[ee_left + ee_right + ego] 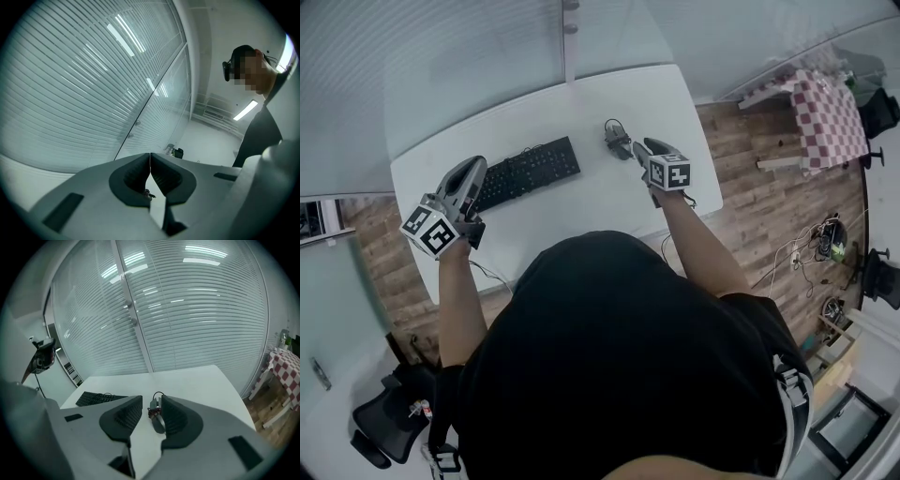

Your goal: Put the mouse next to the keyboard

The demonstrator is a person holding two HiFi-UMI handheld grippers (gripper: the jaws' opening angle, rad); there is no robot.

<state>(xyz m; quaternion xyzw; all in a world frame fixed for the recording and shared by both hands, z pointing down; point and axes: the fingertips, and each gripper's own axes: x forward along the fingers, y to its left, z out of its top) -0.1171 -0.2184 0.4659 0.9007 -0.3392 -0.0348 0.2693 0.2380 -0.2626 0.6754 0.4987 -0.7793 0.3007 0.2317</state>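
Right gripper point(151, 400) hovers, jaws slightly apart, pinching nothing; left gripper point(150, 157) is pressed together. Mouse point(619, 143) lies near the keyboard point(530, 169). Careful: its cable point(157, 393) could snag a jaw and drag it away!

Office setting. A white desk point(581, 202) is standing up against a glass wall point(197, 310) that is carrying horizontal blinds from end to end. A black keyboard point(528, 172) is lying on the desk. A wood-plank floor point(759, 206) is running underneath. A black chair point(380, 427) is sitting near the desk's left end, with more dark chairs point(881, 111) showing at far right. Strip lights point(246, 110) are glowing on the ceiling. A table with a red-checked cloth point(830, 117) is standing off to the right, and loose cables point(797, 253) are trailing over the floor nearby.
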